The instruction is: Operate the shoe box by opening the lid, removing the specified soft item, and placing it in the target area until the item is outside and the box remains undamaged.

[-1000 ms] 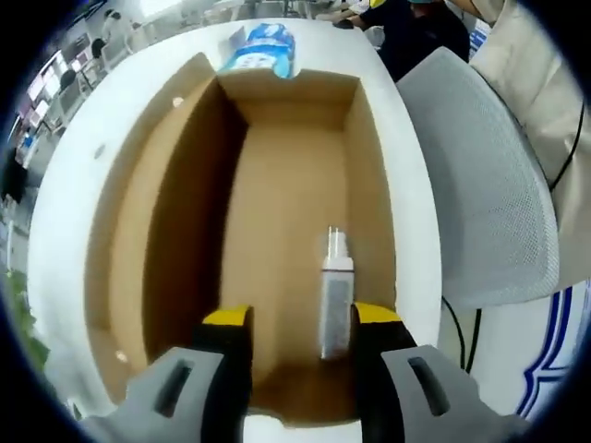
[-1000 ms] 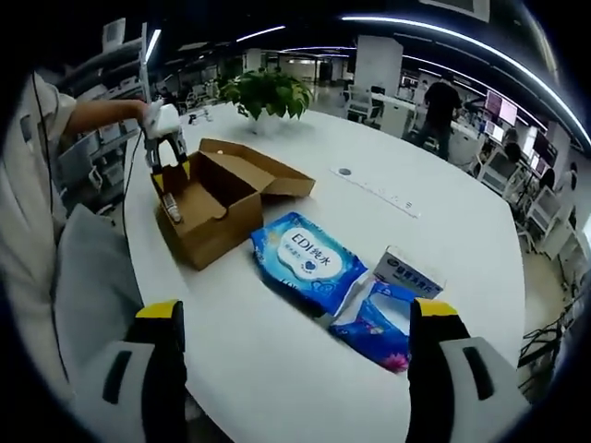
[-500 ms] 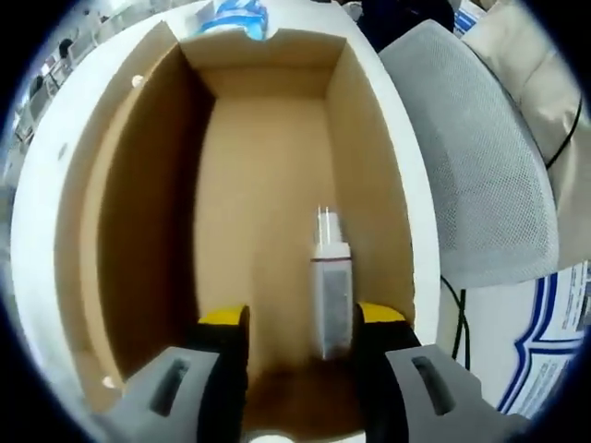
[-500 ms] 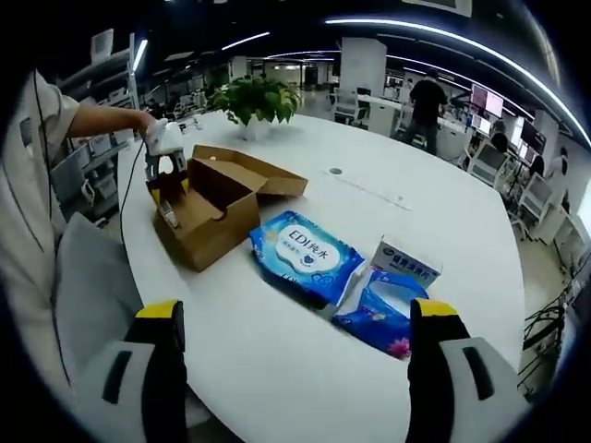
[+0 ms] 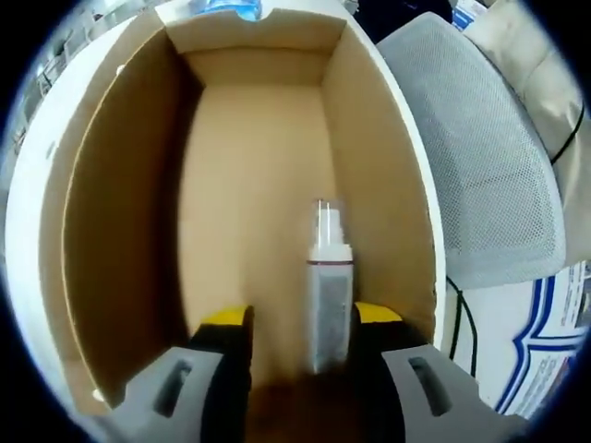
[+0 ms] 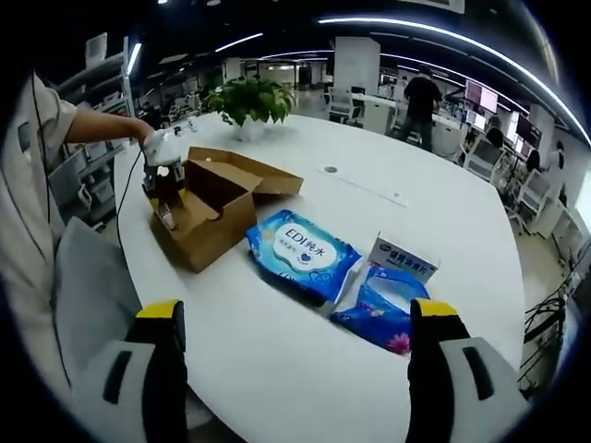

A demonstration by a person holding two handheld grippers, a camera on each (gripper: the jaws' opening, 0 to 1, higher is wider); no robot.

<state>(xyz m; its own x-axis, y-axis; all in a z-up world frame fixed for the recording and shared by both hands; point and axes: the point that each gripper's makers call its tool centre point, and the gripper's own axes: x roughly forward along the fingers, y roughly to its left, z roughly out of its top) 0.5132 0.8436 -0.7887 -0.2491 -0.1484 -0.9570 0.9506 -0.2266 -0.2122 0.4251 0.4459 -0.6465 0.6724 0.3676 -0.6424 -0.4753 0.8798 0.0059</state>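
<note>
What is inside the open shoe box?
A small spray bottle lies on the shoe box floor, between the left gripper fingers. The near end of the floor is hidden behind them.

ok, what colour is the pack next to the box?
Blue with a white label: the pack beside the box, clearest in the right gripper view.

The near end of the shoe box (image 5: 120,231) floor is dark and hidden behind the left gripper (image 5: 292,318). The bottom of the small spray bottle (image 5: 329,295) in the box is hidden there too. Its label is too blurry to read.
</note>
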